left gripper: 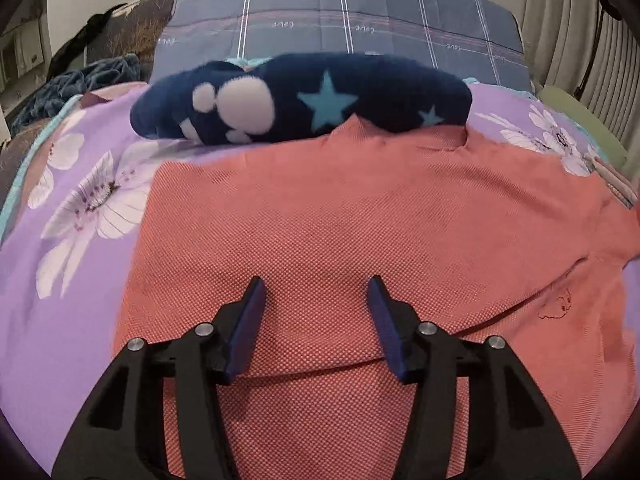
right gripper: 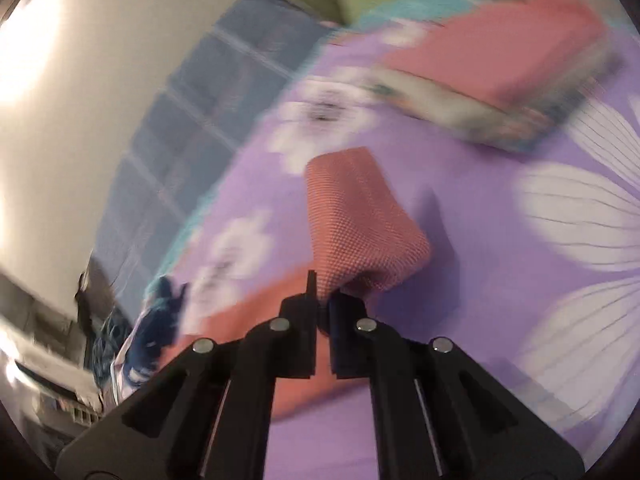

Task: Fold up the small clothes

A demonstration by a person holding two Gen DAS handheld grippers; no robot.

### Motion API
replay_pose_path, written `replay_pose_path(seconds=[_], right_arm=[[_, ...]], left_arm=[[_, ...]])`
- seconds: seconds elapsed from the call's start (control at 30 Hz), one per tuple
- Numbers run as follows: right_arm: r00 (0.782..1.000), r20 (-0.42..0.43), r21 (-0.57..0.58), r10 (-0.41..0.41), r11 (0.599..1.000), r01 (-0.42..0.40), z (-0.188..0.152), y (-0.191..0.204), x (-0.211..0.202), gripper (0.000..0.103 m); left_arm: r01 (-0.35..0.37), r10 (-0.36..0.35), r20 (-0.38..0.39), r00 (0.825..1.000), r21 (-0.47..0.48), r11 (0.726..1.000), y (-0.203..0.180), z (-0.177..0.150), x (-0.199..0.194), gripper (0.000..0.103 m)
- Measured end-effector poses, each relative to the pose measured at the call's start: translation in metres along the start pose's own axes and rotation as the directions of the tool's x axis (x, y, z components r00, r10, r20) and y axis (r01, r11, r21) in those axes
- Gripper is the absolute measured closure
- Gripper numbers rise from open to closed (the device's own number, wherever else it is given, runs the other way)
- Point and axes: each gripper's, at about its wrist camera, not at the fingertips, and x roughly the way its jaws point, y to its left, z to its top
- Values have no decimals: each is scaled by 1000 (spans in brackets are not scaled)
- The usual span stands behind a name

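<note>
Two risks stand out: the thin pinch of salmon shirt [left gripper: 360, 220] in the right gripper [right gripper: 324, 300] could slip free mid-fold, and the swing, fast enough to blur that view, could drag the shirt crooked against the navy star fleece [left gripper: 304, 104] touching its far edge. Right fingers are clenched on a raised flap of the shirt. Left gripper [left gripper: 316, 292] hovers over the shirt's near half, fingers spread wide, grasping nothing. The shirt lies spread on the purple floral bed [left gripper: 80, 220].

The shirt [left gripper: 360, 220] lies on the bedspread [left gripper: 80, 200], the fleece bundle [left gripper: 300, 100] behind it.
</note>
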Motion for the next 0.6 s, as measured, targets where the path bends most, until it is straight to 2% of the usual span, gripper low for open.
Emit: replay_pose_path(seconds=[0.07,0.1,0.13,0.17,0.23,0.27,0.3,0.33,0.4,0.47,0.5,0.6], right_arm=[[994,-20,-100,109,989,-111,-14,59,6,99],[984,-51,-132,171,975,-177,-24,85,11,99],[961,-106,-180,255,946,-271,-42,122,17,99],[943,-150,-218,298,920,-326,-58,147,23,99],[886,-281,-304,367,842,-446,-100,199,38,96],[871,-331,-346,363,812,-470,-121,216,45,80],[869,-373,-407,326,784,-469,-144,232,53,64],[877,-403,-476,259,760,-443,-167,241,63,42],[878,-441,-523,185,742,-419,-193,240,79,46],[858,-493,-496,146,763,-415,-202,222,88,49],[857,-498,-486,134,775,-404,-201,214,91,50],[874,-475,-477,107,802,-358,-192,188,88,50]], left_arm=[[-2,2,-1,1000,5,1000,0,-1,2,46],[-2,2,0,1000,4,1000,0,-2,2,45],[-1,1,1,1000,4,1000,0,-2,2,45],[2,-2,2,1000,1,1000,0,-2,2,45],[15,-15,5,1000,-8,1000,3,-3,0,44],[22,-22,6,1000,-12,1000,4,-3,1,43],[30,-30,7,1000,-15,999,4,-3,1,42],[39,-38,8,999,-18,999,5,-3,1,41],[49,-49,11,999,-23,999,6,-2,2,40],[60,-60,14,998,-25,998,7,-3,1,38],[64,-64,14,998,-26,998,7,-3,1,38],[77,-76,15,997,-26,997,7,-3,1,36]])
